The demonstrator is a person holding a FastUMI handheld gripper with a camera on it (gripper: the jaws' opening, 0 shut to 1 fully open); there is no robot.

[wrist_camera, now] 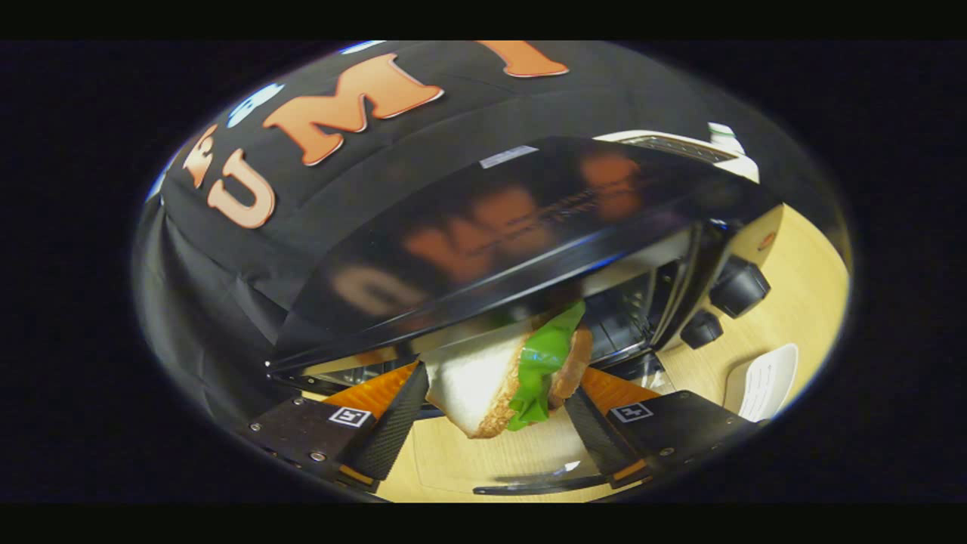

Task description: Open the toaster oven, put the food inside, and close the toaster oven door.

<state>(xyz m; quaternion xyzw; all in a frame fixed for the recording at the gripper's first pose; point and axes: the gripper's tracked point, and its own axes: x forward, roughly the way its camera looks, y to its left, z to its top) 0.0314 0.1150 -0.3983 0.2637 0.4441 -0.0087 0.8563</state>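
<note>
A staged recording booth: black cloth wall (227, 249) behind a toaster oven (529, 249) on a wooden tabletop (801, 287).

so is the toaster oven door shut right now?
No, the toaster oven stands open with its rack showing, and the sandwich sits clamped between the fingers just at the opening.

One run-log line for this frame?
gripper: shut on sandwich | toaster oven: door open | sandwich: at oven mouth, not yet on rack
</note>
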